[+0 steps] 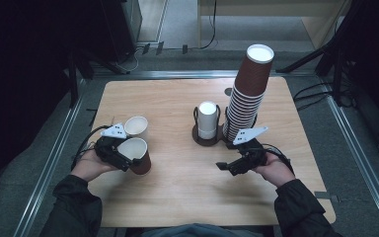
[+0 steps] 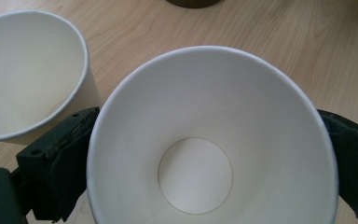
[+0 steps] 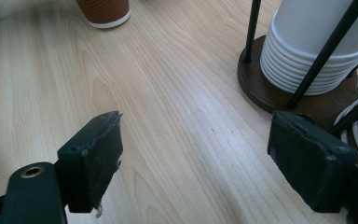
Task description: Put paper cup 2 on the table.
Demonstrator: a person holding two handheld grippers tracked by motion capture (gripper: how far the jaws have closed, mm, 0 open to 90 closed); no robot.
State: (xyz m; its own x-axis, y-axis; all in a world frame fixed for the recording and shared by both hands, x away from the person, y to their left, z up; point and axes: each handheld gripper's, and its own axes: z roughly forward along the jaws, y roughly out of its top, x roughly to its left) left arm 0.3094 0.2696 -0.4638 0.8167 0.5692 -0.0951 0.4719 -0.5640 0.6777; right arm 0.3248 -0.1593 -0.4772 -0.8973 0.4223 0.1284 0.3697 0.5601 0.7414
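Observation:
A brown ribbed paper cup point(image 1: 138, 155) with a white inside point(image 2: 205, 154) stands upright on the table at the front left. My left gripper point(image 1: 128, 159) has a jaw on each side of it, spread wide, and the cup's flaring rim hides whether the pads touch its wall. Just behind it stands a white paper cup point(image 1: 136, 126), upright and empty point(image 2: 28, 70). My right gripper point(image 1: 225, 166) hovers low over bare wood at the front right, open, with nothing between its fingers point(image 3: 200, 163). It points left toward the brown cup point(image 3: 103, 11).
A dark wire cup holder point(image 1: 197, 134) stands mid-table with a short upside-down stack of white cups point(image 1: 207, 120) and a tall leaning stack of brown cups point(image 1: 246, 94). Its base point(image 3: 261, 88) lies close to my right gripper. The wooden table point(image 1: 187, 197) has free room in front.

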